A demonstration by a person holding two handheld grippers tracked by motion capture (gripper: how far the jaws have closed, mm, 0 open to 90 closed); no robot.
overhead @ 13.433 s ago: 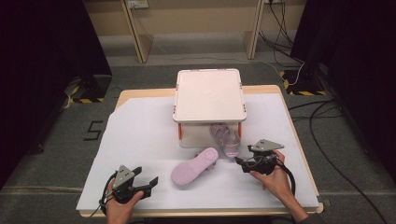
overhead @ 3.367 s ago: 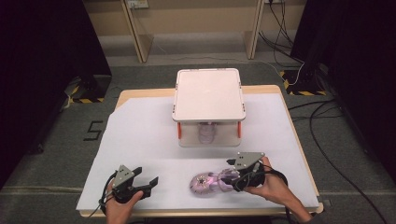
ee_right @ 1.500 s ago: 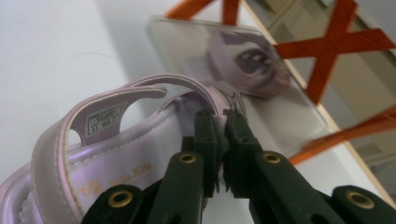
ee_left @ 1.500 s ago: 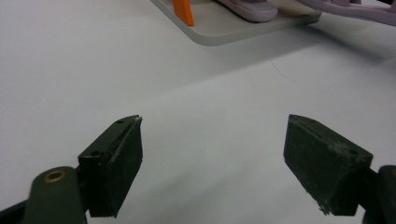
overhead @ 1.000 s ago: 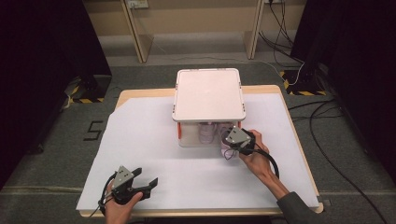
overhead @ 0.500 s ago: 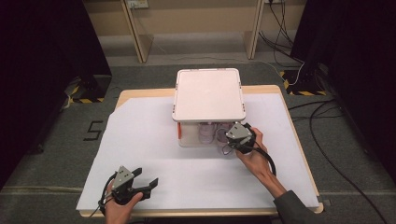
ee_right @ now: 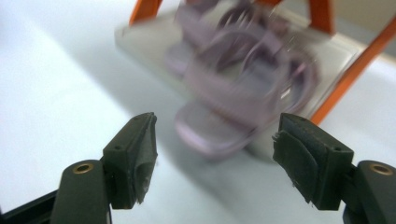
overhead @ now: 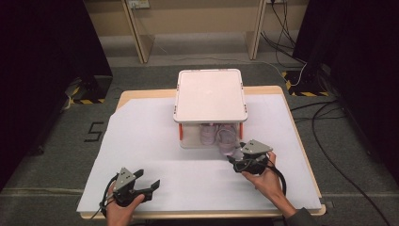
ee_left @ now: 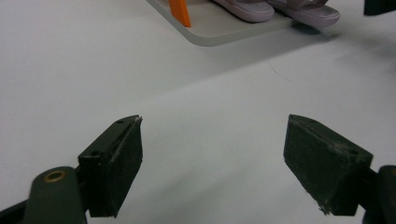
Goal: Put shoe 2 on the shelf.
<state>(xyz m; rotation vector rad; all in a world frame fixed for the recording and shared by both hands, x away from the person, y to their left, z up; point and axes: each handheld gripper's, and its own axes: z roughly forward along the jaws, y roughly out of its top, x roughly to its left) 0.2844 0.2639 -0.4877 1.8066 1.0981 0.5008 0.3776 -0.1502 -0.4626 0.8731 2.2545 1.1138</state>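
Observation:
A white two-tier rack (overhead: 210,94) with orange posts (overhead: 180,131) stands mid-table. Two pale purple sandals lie side by side on its lower shelf: one (overhead: 207,133) at left, the other (overhead: 227,140) at right with its heel overhanging the front edge. My right gripper (overhead: 232,160) is open just in front of that heel, apart from it. In the right gripper view the blurred sandal (ee_right: 243,88) lies ahead of the right gripper (ee_right: 217,140). My left gripper (overhead: 153,184) rests open near the front edge. In its own view the left gripper (ee_left: 212,140) holds nothing, with the shelf (ee_left: 219,33) far ahead.
A white sheet (overhead: 141,141) covers the wooden table (overhead: 141,95). Cables (overhead: 324,113) run over the floor at right, and dark curtains (overhead: 42,61) hang on both sides. The sheet between the two grippers is bare.
The right gripper carried the second sandal from the table to the rack's lower shelf, let it go and has drawn back toward the person. The left gripper has stayed put.

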